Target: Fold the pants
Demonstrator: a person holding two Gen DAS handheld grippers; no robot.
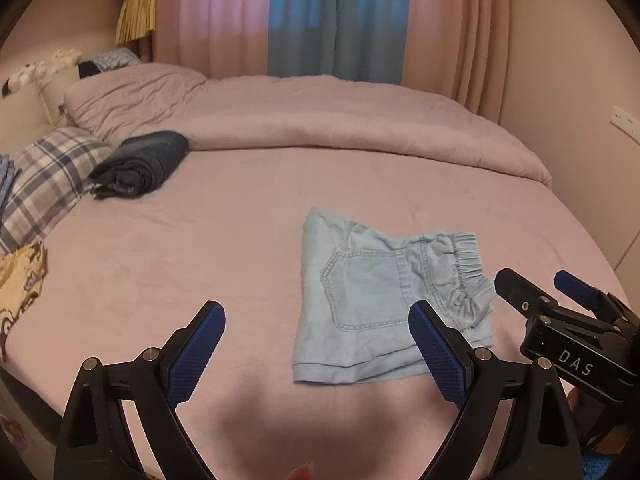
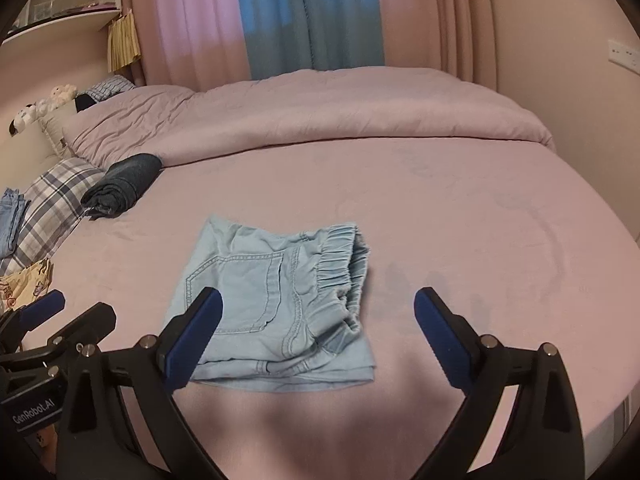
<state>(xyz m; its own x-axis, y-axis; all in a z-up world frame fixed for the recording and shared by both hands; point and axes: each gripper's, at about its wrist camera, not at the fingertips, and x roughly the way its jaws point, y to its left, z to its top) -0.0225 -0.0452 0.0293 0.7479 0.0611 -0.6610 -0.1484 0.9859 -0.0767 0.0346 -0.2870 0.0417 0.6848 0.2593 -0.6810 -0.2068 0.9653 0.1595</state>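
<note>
Left wrist view. I am holding my left gripper point(image 1: 316, 344) over the pink bed sheet point(image 1: 200, 248) with its two blue pads spread wide and nothing between them. The light blue pants point(image 1: 372, 300) are lying right of centre in the frame, already folded into a compact stacked rectangle, with a back pocket facing up and the elastic waistband bunched at the right edge. My right gripper point(image 1: 536, 284) is showing at the lower right of the frame, just beside the waistband; its fingers are apart and I am seeing nothing held in it. Count here: one pair of light blue pants, one dark rolled garment point(image 1: 140, 164) at the upper left, one plaid pillow point(image 1: 48, 184) at the left edge.

Right wrist view. I am holding my right gripper point(image 2: 316, 332) spread, empty, above the sheet. The pants point(image 2: 276, 300) are lying at centre-left of the frame, partly behind my left-hand pad. My left gripper point(image 2: 68, 308) is entering at the lower left edge. Count here: one pair of pants, two grippers, one dark garment point(image 2: 124, 188), one folded duvet point(image 2: 320, 112) across the top.

Progress judgement: the folding is looking finished or nearly so; at most, tidying the puffed waistband layers is remaining.
</note>
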